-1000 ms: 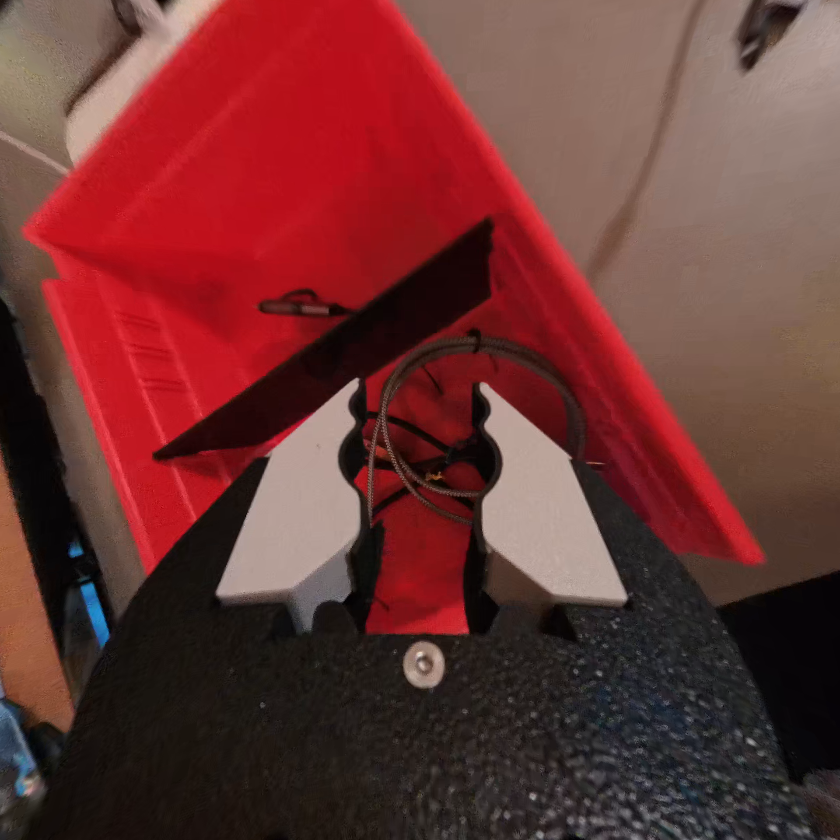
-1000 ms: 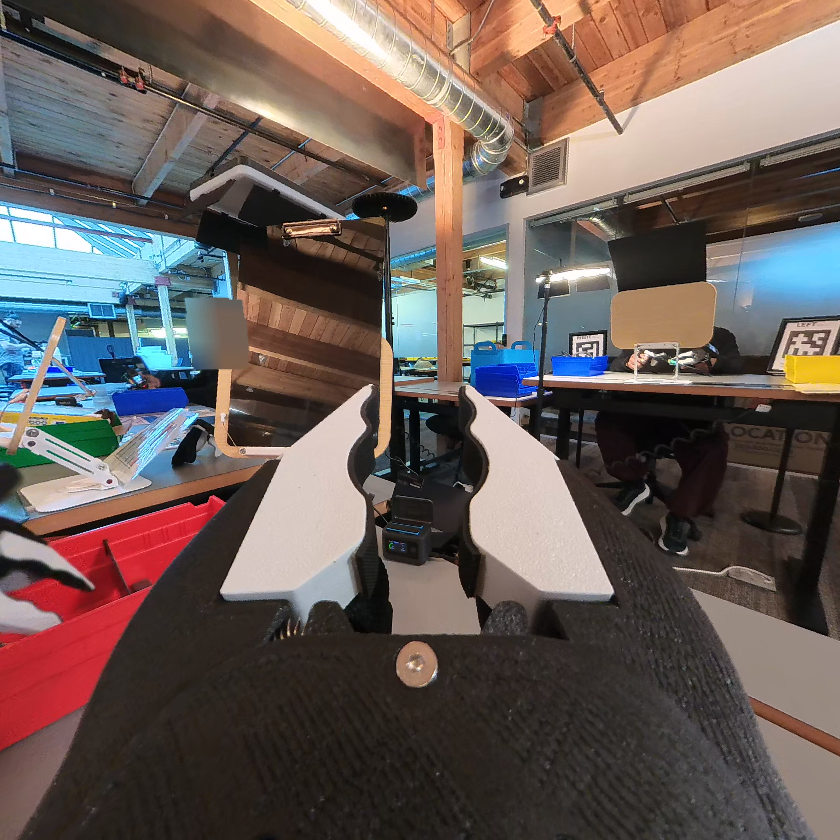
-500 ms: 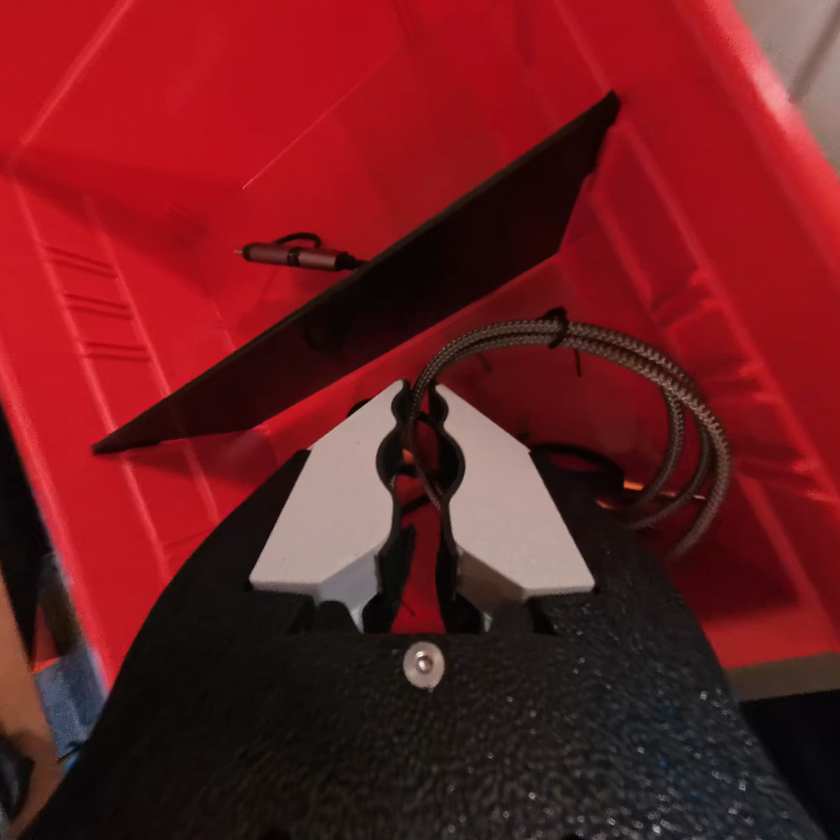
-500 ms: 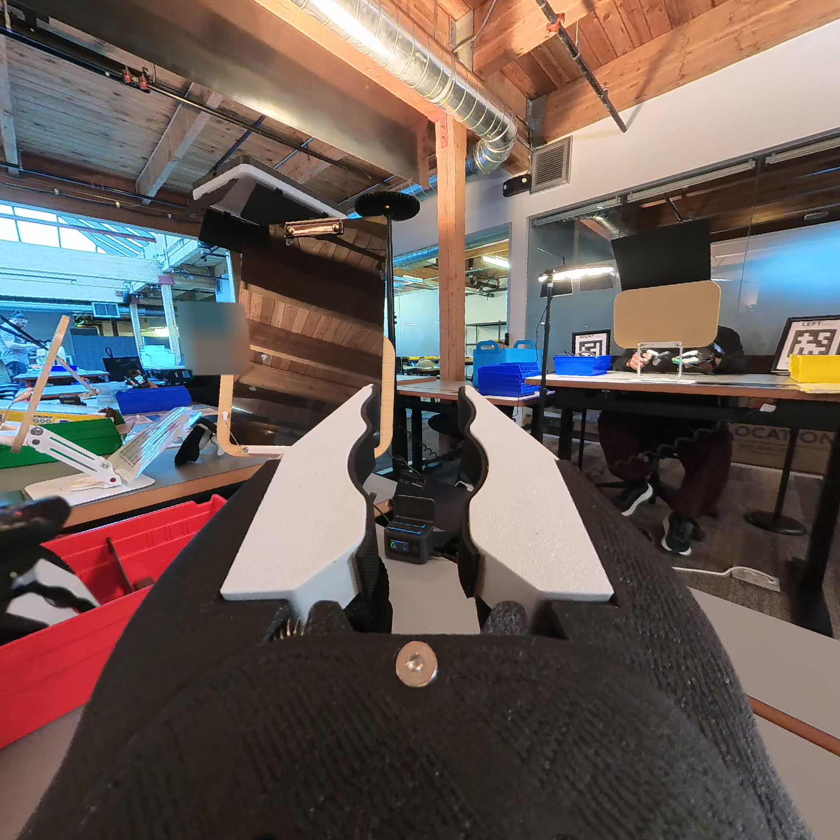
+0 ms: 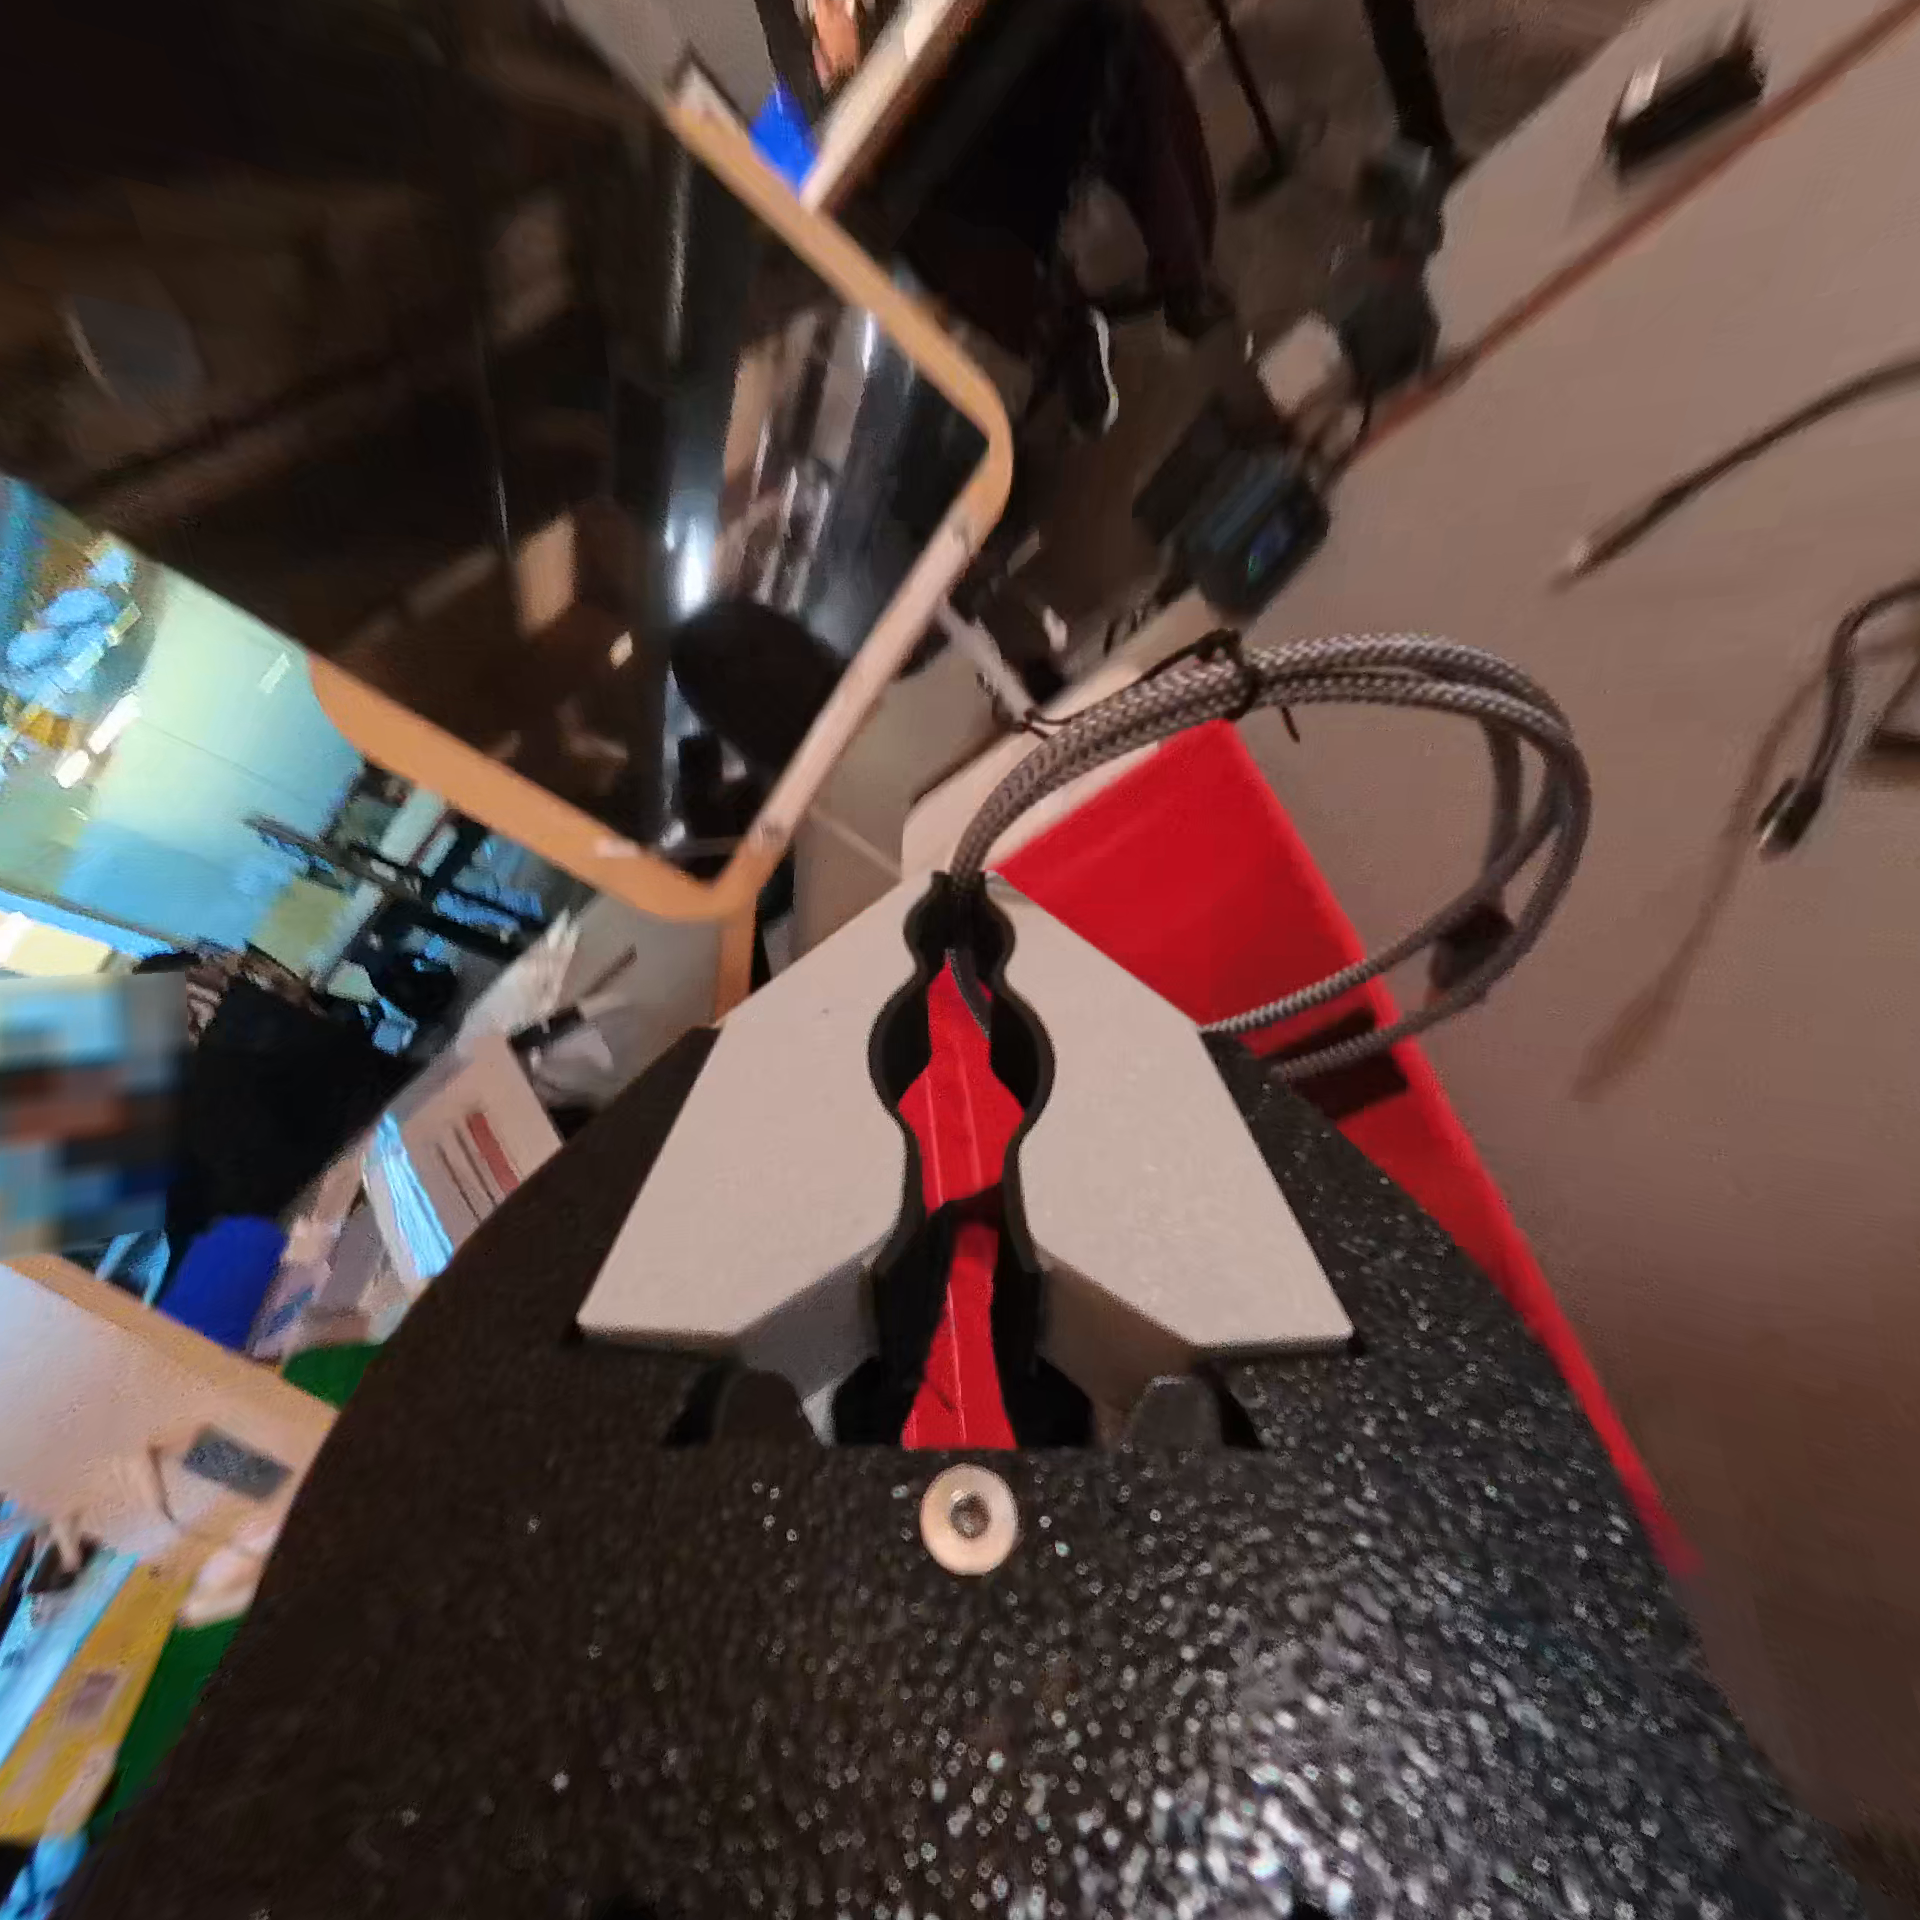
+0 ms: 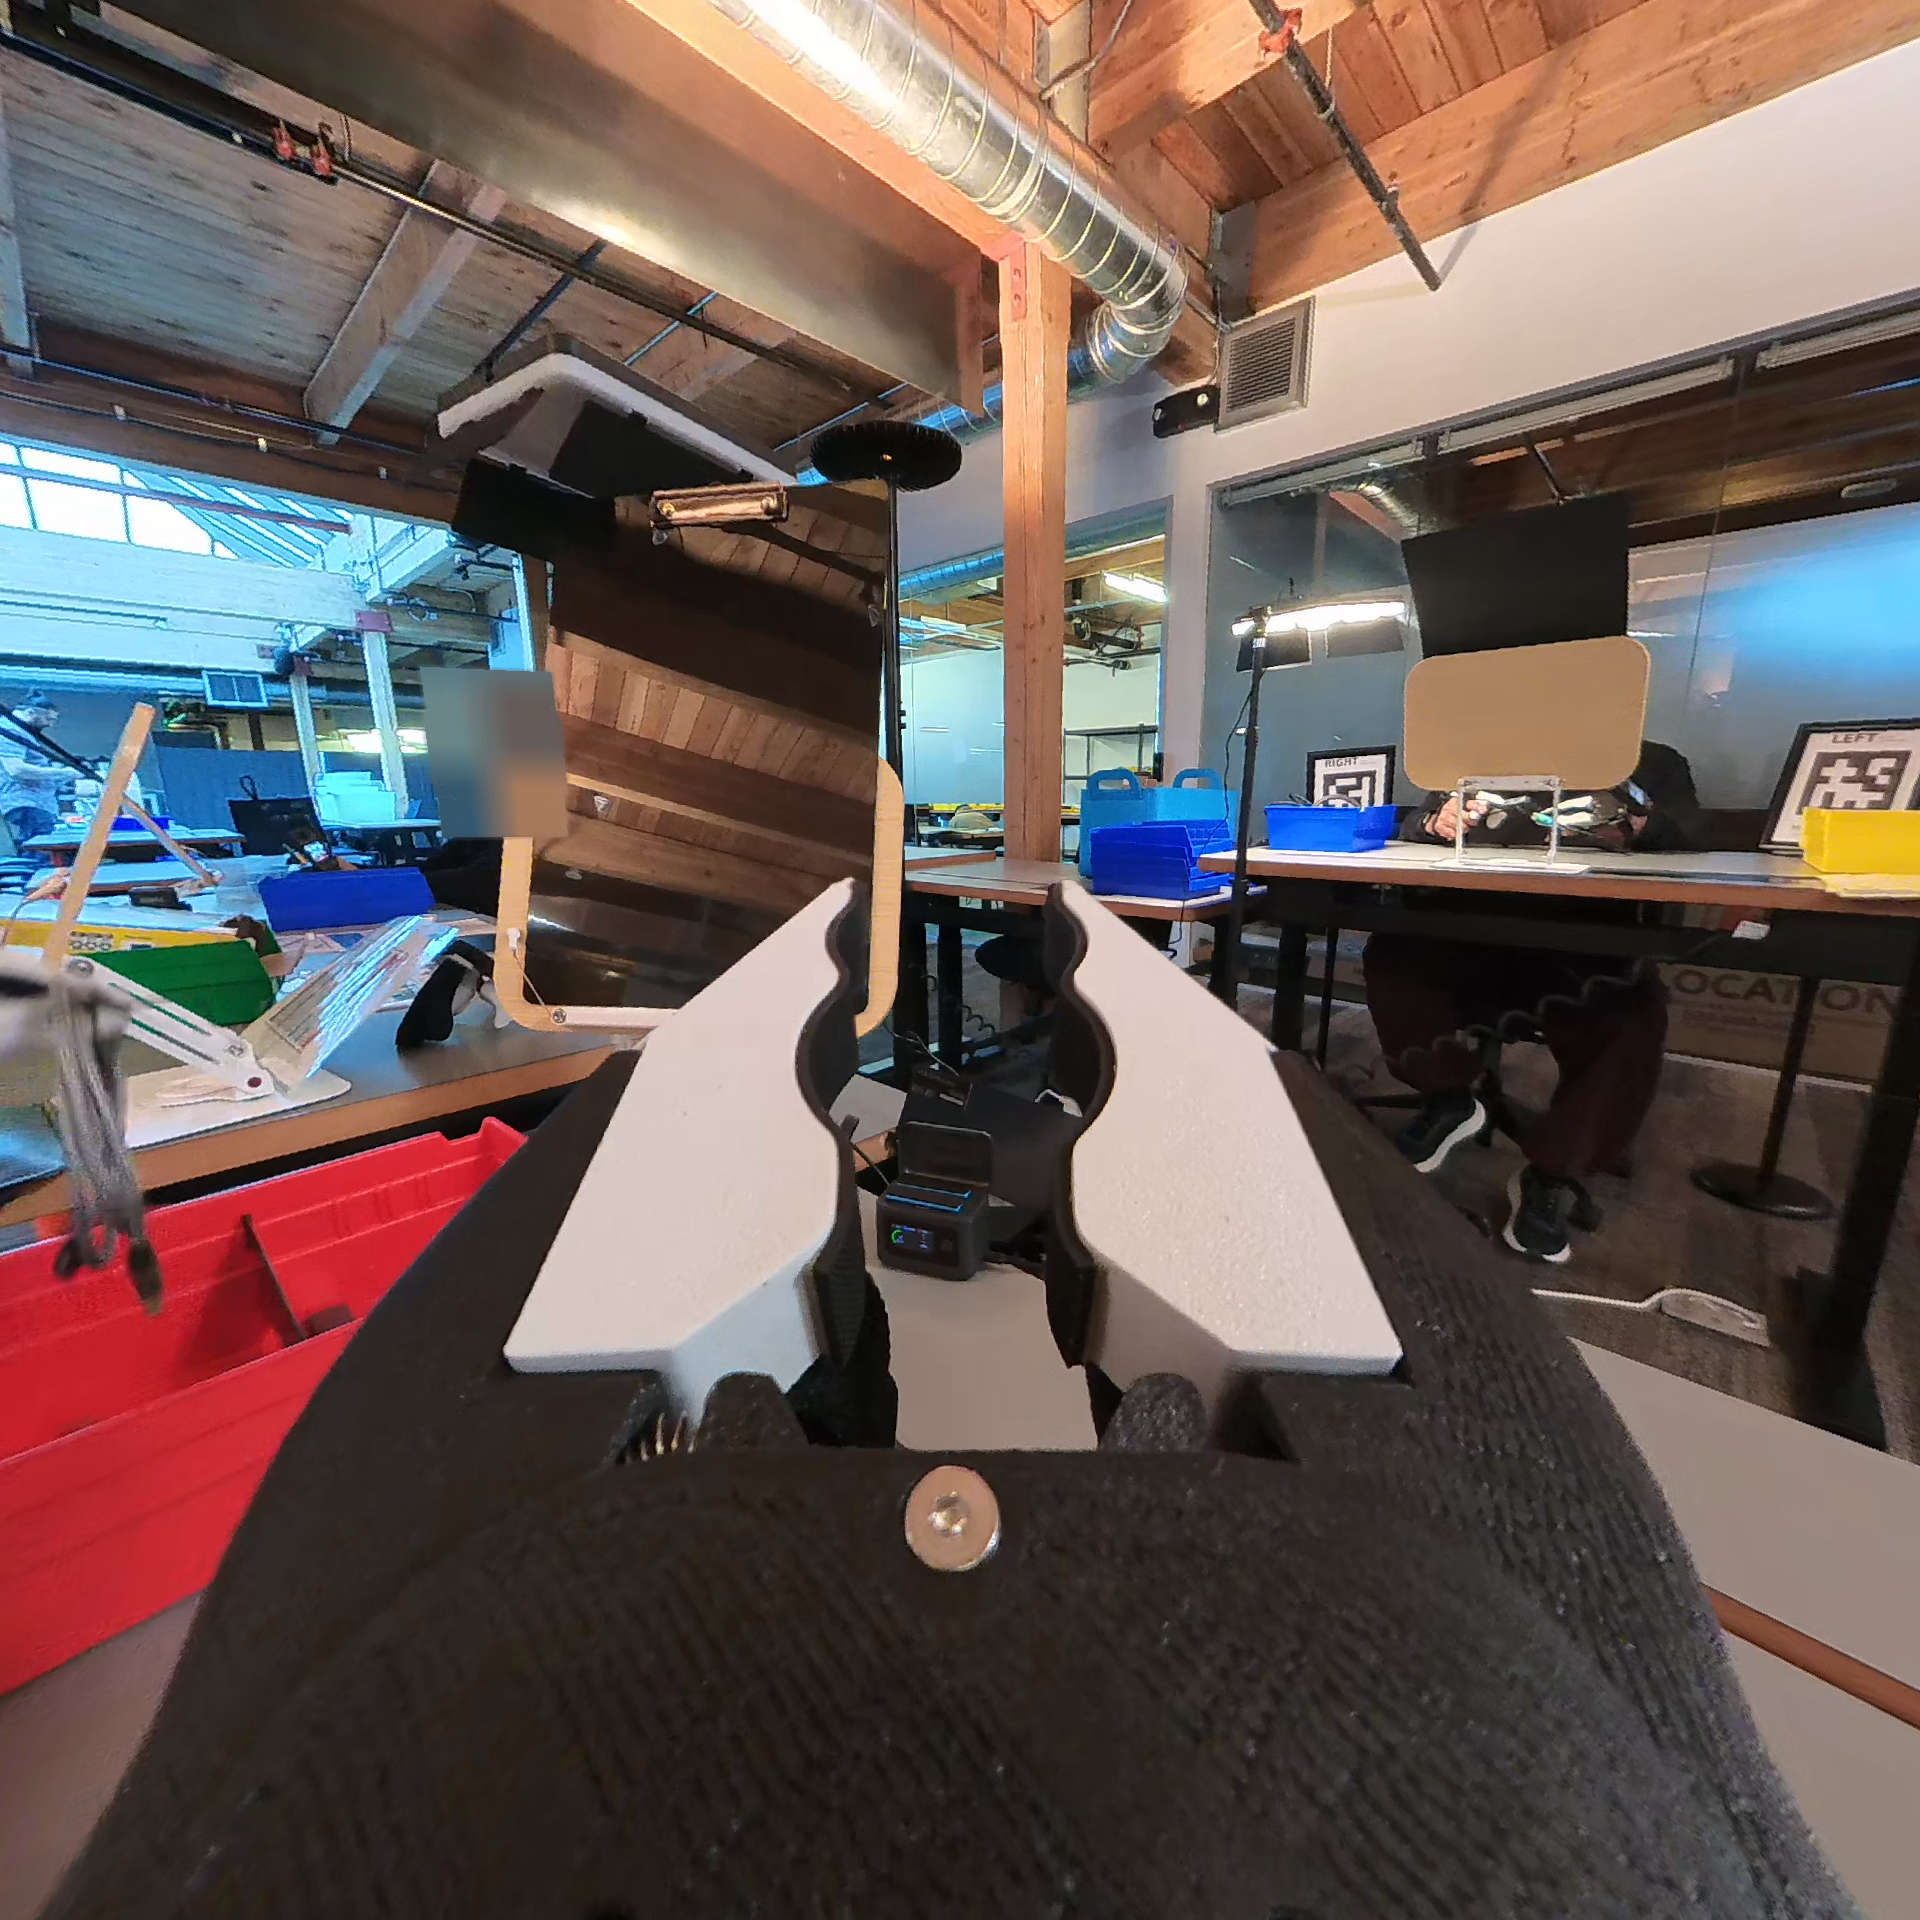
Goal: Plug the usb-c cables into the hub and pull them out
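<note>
Two grippers: left gripper (image 5: 961, 902) clenched at its tips on a grey braided cable bundle (image 5: 1382, 686), loops arcing to its right above the red bin (image 5: 1195, 831). Right gripper (image 6: 954, 914) spread apart, nothing between the fingers; the small black hub (image 6: 930, 1210) sits on the table just ahead of them, bin to its left.

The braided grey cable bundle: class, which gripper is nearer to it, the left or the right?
Left. The left gripper pinches the braided cable bundle at its fingertips above the red bin. The right gripper stands open, well away beside the bin.
</note>
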A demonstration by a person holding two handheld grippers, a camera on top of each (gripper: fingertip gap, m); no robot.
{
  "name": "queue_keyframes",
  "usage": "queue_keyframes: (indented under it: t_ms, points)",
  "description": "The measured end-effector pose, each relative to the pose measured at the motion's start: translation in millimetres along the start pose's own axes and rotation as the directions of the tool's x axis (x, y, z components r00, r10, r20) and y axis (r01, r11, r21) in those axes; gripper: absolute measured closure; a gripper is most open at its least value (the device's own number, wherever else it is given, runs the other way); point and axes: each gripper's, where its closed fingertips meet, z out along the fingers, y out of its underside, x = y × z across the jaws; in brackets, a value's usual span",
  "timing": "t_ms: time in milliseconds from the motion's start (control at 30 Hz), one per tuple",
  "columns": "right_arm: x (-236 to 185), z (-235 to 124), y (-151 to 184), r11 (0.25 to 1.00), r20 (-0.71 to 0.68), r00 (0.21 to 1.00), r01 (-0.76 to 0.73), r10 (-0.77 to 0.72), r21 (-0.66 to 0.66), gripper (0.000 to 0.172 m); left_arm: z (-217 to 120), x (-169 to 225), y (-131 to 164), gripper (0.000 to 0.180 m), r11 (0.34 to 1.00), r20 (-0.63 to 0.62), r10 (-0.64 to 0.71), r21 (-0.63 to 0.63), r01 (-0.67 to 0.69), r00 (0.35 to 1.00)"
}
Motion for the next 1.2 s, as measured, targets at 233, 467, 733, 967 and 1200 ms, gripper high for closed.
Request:
queue_keyframes:
  t_ms: [233, 467, 733, 967, 1200]
  points:
    - [2.6, -5.8, -7.8, 1.0, -0.019, 1.0, 0.013, -0.012, 0.022, 0.139, 23.0, 69.4, -119.8, 0.179, 0.963, -0.238, 0.017, 0.265, 0.048, 0.971]
    - [10.6, -7.4, -5.6, 1.0, -0.047, 0.999, 0.019, -0.018, 0.017, 0.139, 108.2, 205.9, -169.2, 0.179, 0.972, -0.567, 0.07, 0.223, 0.071, 0.821]
    - [21.4, -6.9, 2.9, 1.0, -0.084, 0.996, 0.025, -0.027, -0.015, 0.14, 198.5, 294.8, -173.5, 0.179, 0.995, -0.655, 0.082, 0.094, -0.027, 0.752]
    - [37.9, -8.3, 16.0, 0.994, -0.156, 0.984, 0.072, -0.085, -0.086, 0.14, 216.0, 286.7, -165.8, 0.099, 0.959, -0.563, -0.087, 0.175, 0.222, 0.822]
    - [43.8, -5.4, 27.0, 0.987, -0.184, 0.977, 0.081, -0.106, -0.142, 0.14, 154.8, 265.0, -100.4, 0.106, 0.902, -0.667, -0.135, 0.224, 0.369, 0.733]
